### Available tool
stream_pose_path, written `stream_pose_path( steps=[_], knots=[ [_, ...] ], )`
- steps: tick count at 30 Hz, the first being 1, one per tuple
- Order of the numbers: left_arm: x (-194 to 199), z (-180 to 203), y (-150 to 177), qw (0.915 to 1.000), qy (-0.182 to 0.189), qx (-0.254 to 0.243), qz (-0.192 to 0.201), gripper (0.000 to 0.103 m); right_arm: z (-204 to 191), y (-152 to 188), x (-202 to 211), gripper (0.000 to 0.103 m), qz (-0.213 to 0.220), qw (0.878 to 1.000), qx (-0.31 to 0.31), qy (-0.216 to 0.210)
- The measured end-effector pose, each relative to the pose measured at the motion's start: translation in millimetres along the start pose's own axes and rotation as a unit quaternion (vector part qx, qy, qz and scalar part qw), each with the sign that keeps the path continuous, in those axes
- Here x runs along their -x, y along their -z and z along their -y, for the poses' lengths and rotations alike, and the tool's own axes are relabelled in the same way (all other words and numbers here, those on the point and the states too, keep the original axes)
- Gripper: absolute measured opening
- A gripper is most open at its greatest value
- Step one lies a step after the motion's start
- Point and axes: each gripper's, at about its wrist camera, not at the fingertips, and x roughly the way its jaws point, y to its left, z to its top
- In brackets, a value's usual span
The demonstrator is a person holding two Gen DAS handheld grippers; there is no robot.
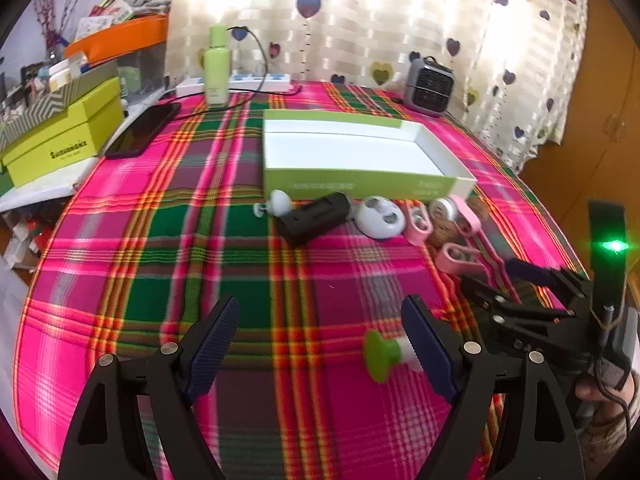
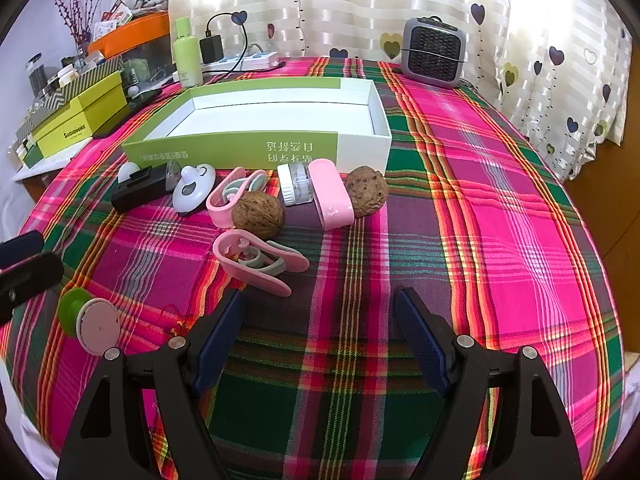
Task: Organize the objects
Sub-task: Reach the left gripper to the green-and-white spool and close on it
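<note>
The green-and-white spool [image 1: 386, 354] lies beside the left gripper [image 1: 320, 340]; both it and the right gripper [image 2: 320, 328] tilt downward, spread wide, empty.

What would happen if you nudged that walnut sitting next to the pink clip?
The walnut looks nearly round, so it would probably roll across the plaid tablecloth. Its hard, wrinkled shell suggests it is stiff and offers some grip. The pink clip touching it might stop it on that side.

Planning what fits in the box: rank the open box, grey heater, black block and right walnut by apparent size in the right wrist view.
1. open box
2. grey heater
3. black block, though nearer than the heater, so unsure
4. right walnut
</note>
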Motion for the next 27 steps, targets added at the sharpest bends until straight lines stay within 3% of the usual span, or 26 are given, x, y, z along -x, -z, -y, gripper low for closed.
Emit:
stream_pose_path(
  steps=[13, 27],
  knots=[
    [-3.5, 33.7, 19.3, 0.9989, 0.018, -0.038, -0.02, 0.082, 5.4, 5.3, 3.8, 0.078, 0.004, 1.0, 0.017, -0.016],
    [-19.1, 31.7, 28.9, 0.9989, -0.002, -0.032, -0.034, 0.067, 10.5, 11.3, 8.7, 0.078, 0.009, 0.999, 0.026, -0.024]
  ],
)
